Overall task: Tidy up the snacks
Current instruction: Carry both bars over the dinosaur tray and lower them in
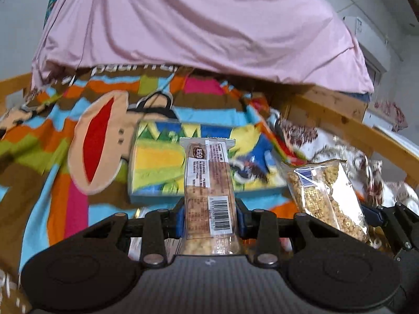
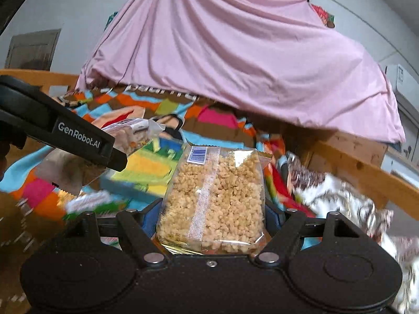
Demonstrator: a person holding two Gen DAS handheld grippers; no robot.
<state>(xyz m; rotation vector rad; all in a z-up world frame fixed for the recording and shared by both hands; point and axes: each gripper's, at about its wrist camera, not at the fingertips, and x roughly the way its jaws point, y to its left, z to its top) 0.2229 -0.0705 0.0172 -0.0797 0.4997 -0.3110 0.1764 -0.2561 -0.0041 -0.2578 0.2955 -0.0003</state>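
In the left wrist view my left gripper [image 1: 210, 219] is shut on a narrow clear-wrapped snack bar [image 1: 207, 172] with a barcode label, its blue pads pressing both sides. The bar points away over a colourful flat box [image 1: 157, 162] lying on the blanket. To the right hangs a wide clear packet of puffed-grain crisp [image 1: 327, 196]. In the right wrist view my right gripper [image 2: 212, 217] is shut on that packet [image 2: 214, 198], held by its two edges above the box [image 2: 146, 167]. At the left of this view a black finger [image 2: 78, 141] of the left gripper holds the bar [image 2: 131, 133].
A striped blanket with a monkey face [image 1: 91, 141] covers the bed. A pink sheet [image 2: 235, 65] drapes over the back. A wooden rail [image 2: 366, 167] runs along the right. Foil patterned packets [image 2: 340, 196] lie at the right, and a green-white packet [image 2: 91, 201] at the left.
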